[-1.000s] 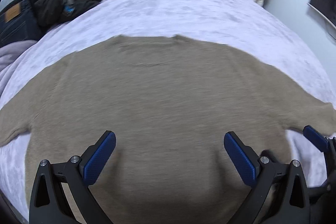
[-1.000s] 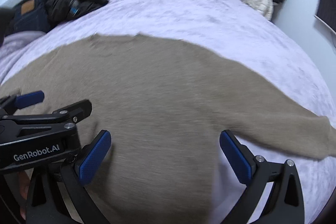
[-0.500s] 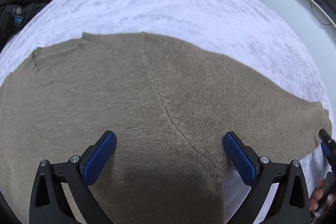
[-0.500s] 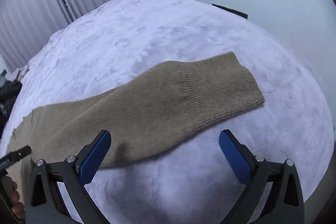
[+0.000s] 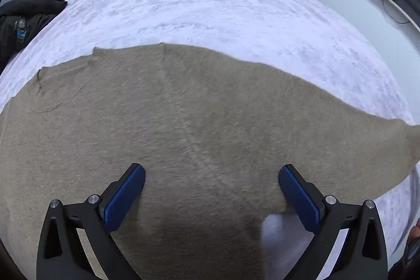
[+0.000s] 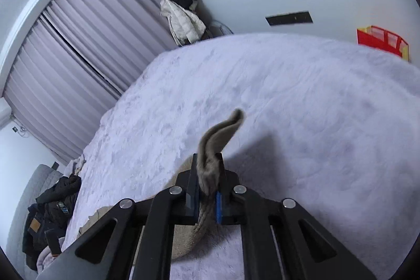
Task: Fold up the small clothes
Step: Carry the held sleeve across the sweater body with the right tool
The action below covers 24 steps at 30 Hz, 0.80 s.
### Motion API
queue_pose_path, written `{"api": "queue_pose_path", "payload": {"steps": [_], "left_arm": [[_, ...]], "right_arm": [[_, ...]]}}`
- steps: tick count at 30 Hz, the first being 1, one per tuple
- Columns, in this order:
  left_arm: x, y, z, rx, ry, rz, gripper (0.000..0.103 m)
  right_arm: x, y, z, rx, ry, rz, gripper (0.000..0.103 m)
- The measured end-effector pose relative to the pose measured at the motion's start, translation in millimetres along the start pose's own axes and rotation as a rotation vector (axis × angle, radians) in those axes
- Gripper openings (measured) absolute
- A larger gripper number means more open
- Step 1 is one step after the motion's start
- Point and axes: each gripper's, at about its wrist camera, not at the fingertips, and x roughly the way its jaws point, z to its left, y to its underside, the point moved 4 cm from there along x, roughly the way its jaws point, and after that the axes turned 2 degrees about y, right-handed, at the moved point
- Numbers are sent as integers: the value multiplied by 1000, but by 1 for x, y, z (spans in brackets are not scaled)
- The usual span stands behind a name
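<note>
The right tool (image 6: 208, 181) is clamped tight on the sweater's sleeve cuff (image 6: 223, 131), which sticks up past its tips, while the left tool (image 5: 211, 190) hangs wide open over the tan sweater (image 5: 183, 122) with nothing between its blue pads (image 5: 123, 197). The sweater lies flat on the near side of the bed (image 5: 210, 12), its sleeve reaching to the right edge. Only the right view shows the red box (image 6: 383, 42) by the wall; both show dark clothes (image 5: 23, 15) at the bed's far left corner.
</note>
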Motion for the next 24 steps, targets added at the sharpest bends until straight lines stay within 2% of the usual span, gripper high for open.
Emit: {"api": "queue_pose_path", "payload": {"steps": [1, 3, 5, 7, 8, 10, 12, 14, 15, 16, 17, 18, 19, 21, 24], "left_arm": [[4, 2, -6, 26, -17, 3, 103], [12, 5, -15, 69, -67, 1, 103], [13, 6, -15, 76, -70, -10, 103], [12, 7, -12, 69, -46, -16, 103], [11, 8, -10, 65, -35, -18, 103], [11, 9, -10, 63, -33, -26, 103], [12, 9, -13, 70, -51, -33, 103], [12, 8, -14, 74, -56, -33, 103], [10, 7, -13, 70, -48, -25, 103], [8, 5, -10, 59, -36, -14, 103], [3, 2, -6, 38, -23, -13, 103], [-4, -2, -1, 13, -11, -27, 103], [-11, -6, 5, -10, -4, -50, 103], [-20, -17, 16, -53, -10, -79, 103], [-7, -26, 17, -110, 32, -31, 103]], "right_arm": [[-6, -4, 0, -27, 14, -22, 9], [0, -1, 1, -65, 27, 17, 9], [16, 10, -8, -52, 41, 107, 13], [33, 25, -21, 38, 21, 221, 13], [34, 31, -26, 75, 10, 242, 14], [29, 38, -30, 88, -7, 212, 19], [33, 39, -25, 73, -2, 212, 32], [42, 35, -14, 53, -14, 209, 61], [46, 33, -7, 34, -24, 196, 60], [50, 30, -1, 3, 3, 190, 30], [54, 30, 4, -26, 24, 208, 6], [53, 30, 5, -33, 14, 220, 6], [46, 27, 7, -38, -1, 193, 6], [26, 19, 10, -91, 25, 126, 6], [-5, 7, 9, -92, 13, 51, 6]]}}
